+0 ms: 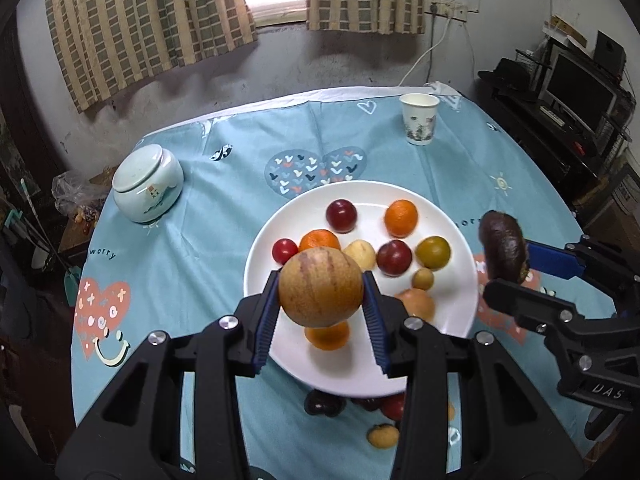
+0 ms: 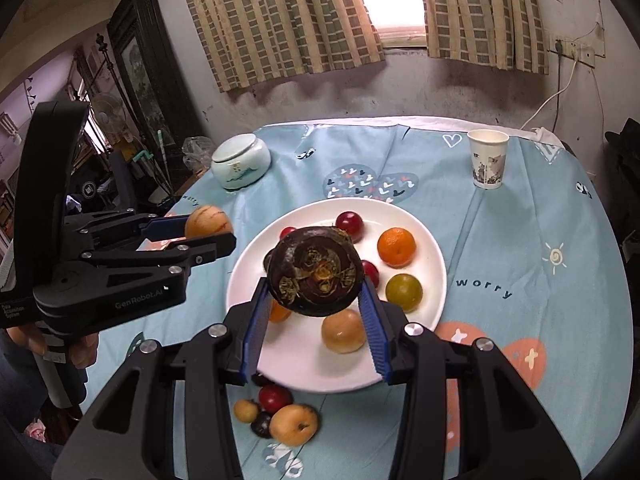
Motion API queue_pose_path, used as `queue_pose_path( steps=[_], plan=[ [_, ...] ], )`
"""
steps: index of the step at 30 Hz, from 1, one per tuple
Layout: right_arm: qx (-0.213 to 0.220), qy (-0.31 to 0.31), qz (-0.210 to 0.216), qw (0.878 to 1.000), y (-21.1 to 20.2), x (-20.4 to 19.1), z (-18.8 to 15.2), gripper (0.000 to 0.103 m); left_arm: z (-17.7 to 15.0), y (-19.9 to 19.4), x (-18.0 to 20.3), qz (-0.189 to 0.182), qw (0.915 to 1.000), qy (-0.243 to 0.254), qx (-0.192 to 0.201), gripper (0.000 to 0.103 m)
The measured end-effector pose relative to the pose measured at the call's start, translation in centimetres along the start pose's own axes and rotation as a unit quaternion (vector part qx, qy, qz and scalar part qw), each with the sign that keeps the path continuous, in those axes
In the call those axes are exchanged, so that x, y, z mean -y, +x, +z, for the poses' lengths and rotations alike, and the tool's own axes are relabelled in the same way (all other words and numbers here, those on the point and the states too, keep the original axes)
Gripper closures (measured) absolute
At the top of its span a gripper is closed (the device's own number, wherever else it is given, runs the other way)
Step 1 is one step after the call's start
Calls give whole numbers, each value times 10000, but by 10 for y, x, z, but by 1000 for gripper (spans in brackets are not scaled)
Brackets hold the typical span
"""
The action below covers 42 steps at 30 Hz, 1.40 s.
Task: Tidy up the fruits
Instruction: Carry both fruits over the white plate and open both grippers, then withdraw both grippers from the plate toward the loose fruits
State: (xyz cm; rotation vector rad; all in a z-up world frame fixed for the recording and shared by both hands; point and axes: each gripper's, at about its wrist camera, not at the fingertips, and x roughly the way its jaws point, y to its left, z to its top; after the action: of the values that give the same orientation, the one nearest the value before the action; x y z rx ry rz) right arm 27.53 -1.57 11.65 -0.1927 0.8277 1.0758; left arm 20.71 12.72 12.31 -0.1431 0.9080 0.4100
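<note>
My left gripper [image 1: 322,300] is shut on a round tan fruit with reddish streaks [image 1: 320,286], held above the near rim of the white plate [image 1: 360,196]. My right gripper [image 2: 314,300] is shut on a dark brown-purple fruit [image 2: 314,272], also over the plate [image 2: 432,248]. Each gripper shows in the other's view: the right one [image 1: 506,276] at the plate's right, the left one [image 2: 206,236] at its left with the tan fruit [image 2: 208,220]. The plate holds several oranges, red plums, and yellow-green fruits. Several more fruits [image 2: 280,412] lie on the cloth just before the plate.
A pale green lidded ceramic jar [image 1: 146,184] stands at the far left of the blue patterned tablecloth. A paper cup [image 1: 418,118] stands at the far right. A person's hand [image 2: 80,344] grips the left tool. Furniture and a monitor [image 1: 580,88] lie beyond the table's right edge.
</note>
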Motion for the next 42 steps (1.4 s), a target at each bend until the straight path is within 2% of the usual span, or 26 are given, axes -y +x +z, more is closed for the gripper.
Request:
queue_pose_path(
  steps=[9,14,19,28,31,32,33,34,35,38,42],
  plan=[
    [-161,-9,-122,9998,44,19,18,58,21,36,-29,0,9990,-442,-115,63],
    [-262,-92,-125,9995,67,20,24,58,22,46,-19,-149,9994,-288,-116,62],
    [-367,-86,-120,9992,82,27,26,58,13,65,-11,-187,9991,-171,-341,62],
    [-511,-100,-170,9985,99,30,31,58,15,76,-6,-155,9990,-115,-409,62],
    [-738,-199,-351,9965,109,29,32,56,12,77,-1,-94,9992,-18,-381,52],
    [-736,-217,-428,9961,109,29,31,51,12,75,-1,-60,9994,-4,-352,45],
    [-715,-191,-510,9959,107,31,31,43,12,73,-2,-20,9995,-14,-319,44],
    [-644,-83,-612,9960,102,35,30,32,12,72,-5,-15,9995,-49,-310,43],
    [-567,22,-563,9968,97,39,30,29,12,70,-7,0,9995,-88,-307,39],
    [-481,165,-521,9973,83,45,26,29,12,63,-11,62,9995,-175,-262,37],
    [-629,218,-489,9966,69,42,6,29,4,47,-10,125,9996,-168,-174,31]
  ],
)
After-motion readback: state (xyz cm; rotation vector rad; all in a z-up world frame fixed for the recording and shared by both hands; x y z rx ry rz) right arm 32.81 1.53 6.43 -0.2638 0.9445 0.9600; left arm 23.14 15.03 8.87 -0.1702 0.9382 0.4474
